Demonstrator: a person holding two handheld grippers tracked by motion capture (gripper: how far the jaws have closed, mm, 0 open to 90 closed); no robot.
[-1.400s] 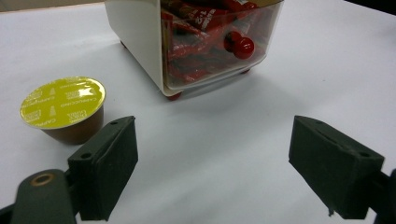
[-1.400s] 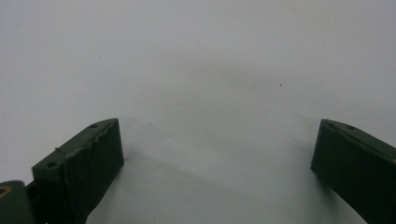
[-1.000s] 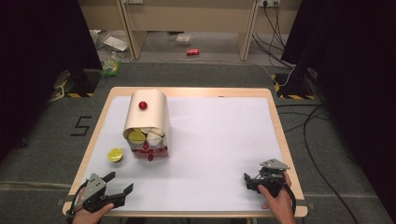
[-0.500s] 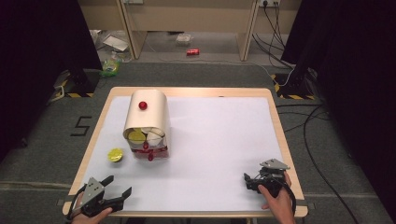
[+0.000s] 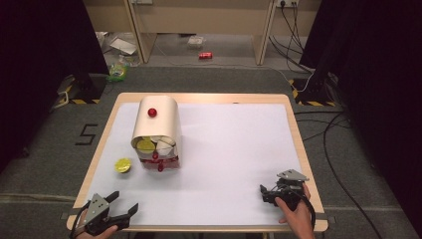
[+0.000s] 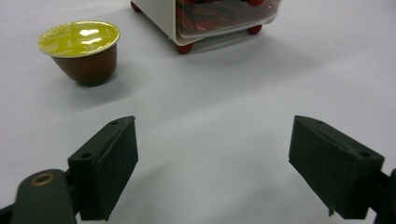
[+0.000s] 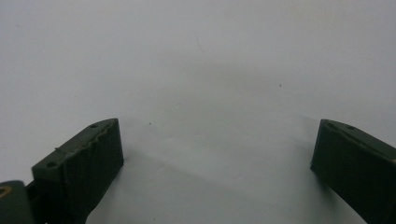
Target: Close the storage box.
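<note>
A cream arched-top dispenser (image 5: 157, 124) with a red knob stands on the left half of the table, with capsules visible in its open front. Its lower front and red feet show in the left gripper view as the dispenser (image 6: 219, 21). A loose brown capsule with a yellow-green lid (image 5: 123, 165) sits just left of it, upright on the sheet, and is the capsule (image 6: 79, 49). My left gripper (image 5: 125, 201) is open near the front left edge, pointing toward the capsule, jaws (image 6: 212, 135) empty. My right gripper (image 5: 263, 194) rests open at the front right, jaws (image 7: 215, 140) empty over bare white sheet.
A white sheet (image 5: 234, 149) covers most of the wooden table (image 5: 293, 124). On the floor behind the table lie a red can (image 5: 205, 55), litter and cables, with dark curtains at both sides.
My left gripper has drawn back slightly toward the table's near edge. The right gripper, the capsule and the dispenser have not moved.
</note>
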